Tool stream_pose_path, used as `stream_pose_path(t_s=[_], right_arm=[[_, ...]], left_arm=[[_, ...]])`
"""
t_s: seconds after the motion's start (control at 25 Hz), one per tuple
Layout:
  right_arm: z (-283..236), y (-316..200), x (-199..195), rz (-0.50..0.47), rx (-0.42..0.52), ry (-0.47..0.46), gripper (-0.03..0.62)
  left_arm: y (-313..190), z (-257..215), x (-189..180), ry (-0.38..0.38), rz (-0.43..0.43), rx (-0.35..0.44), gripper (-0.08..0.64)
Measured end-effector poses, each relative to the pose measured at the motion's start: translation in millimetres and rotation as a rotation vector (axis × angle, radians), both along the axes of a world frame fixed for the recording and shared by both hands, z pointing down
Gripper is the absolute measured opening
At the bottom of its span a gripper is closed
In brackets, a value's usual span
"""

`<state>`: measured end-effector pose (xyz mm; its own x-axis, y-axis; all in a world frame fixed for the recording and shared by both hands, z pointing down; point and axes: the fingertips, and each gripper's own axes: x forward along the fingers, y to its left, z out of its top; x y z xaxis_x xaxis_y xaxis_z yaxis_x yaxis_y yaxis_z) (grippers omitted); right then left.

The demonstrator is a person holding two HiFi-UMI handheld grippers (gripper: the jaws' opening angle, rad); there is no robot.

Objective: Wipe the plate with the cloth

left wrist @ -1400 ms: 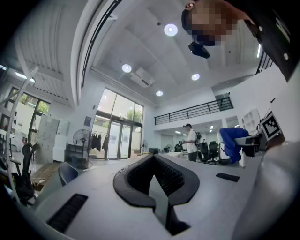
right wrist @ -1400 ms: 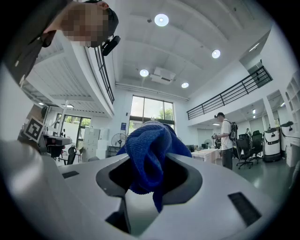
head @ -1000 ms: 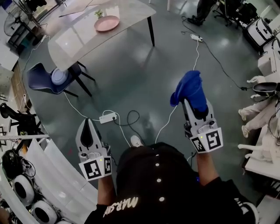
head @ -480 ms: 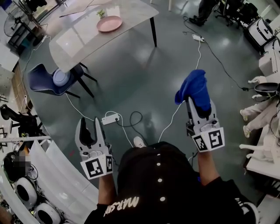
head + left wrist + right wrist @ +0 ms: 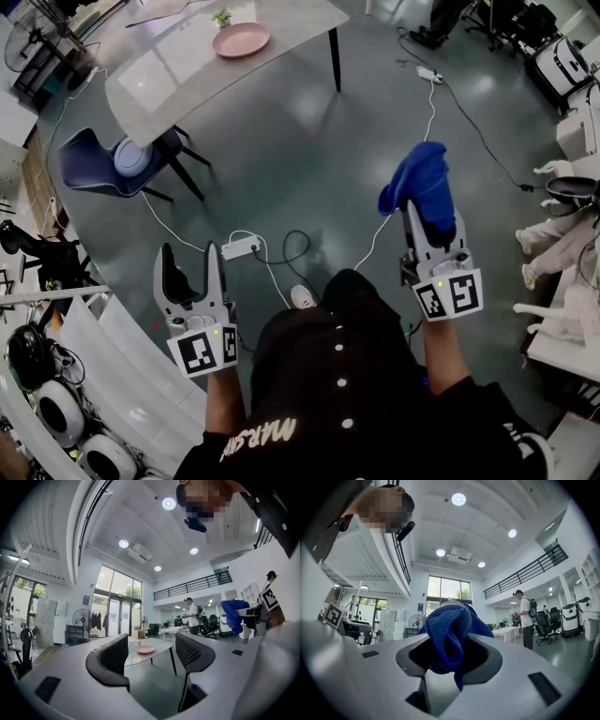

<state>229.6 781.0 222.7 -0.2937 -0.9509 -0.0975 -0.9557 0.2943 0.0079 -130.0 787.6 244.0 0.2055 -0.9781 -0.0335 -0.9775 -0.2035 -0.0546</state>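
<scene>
A pink plate point(image 5: 241, 40) lies on a pale table point(image 5: 178, 80) far ahead at the top of the head view; in the left gripper view the plate point(image 5: 145, 649) shows small between the jaws. My left gripper point(image 5: 188, 272) is held level over the floor; its jaws have just been opening and stand wide with nothing between them. My right gripper point(image 5: 424, 217) is shut on a blue cloth point(image 5: 419, 186), which bunches up past the fingertips. In the right gripper view the cloth point(image 5: 449, 632) fills the gap and hides what lies ahead.
A dark blue chair point(image 5: 98, 167) with a round cushion stands at the table's near left corner. A power strip point(image 5: 236, 248) and cables point(image 5: 427, 112) lie on the grey floor. White curved shelving point(image 5: 103, 375) is at lower left. A person point(image 5: 192, 616) stands beyond the table.
The left gripper's jaws have gone from shut to wide open. Both grippers and the person have moved forward toward the table. The cloth stays in the right gripper.
</scene>
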Motion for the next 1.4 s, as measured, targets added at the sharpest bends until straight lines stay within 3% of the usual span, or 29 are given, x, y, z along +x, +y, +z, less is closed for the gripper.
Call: stream_pose_path(t_s=[0.4,0.6,0.84,1.4], right_arm=[[8.8,-32.1,-7.6,-0.018,-0.012,-0.013,0.152],[9.5,-61.5,-6.4,-0.043,0.005,-0.025,0.152],[12.5,-116.0,-9.1,-0.080,0.011,-0.032,0.152],[0.2,-251.1,5.2,-0.121,0.006,-0.031,0.152]], left_arm=[[-25.7,-4.1,-3.4,0.054,-0.006,0.042,0.327],[-48.9,-1.1,2.7,0.042,-0.013,0.032,0.330],[-91.1,2.4,4.7,0.009,-0.050,0.023,0.328],[-210.9,-8.2,24.7,0.029,-0.079,0.001,0.328]])
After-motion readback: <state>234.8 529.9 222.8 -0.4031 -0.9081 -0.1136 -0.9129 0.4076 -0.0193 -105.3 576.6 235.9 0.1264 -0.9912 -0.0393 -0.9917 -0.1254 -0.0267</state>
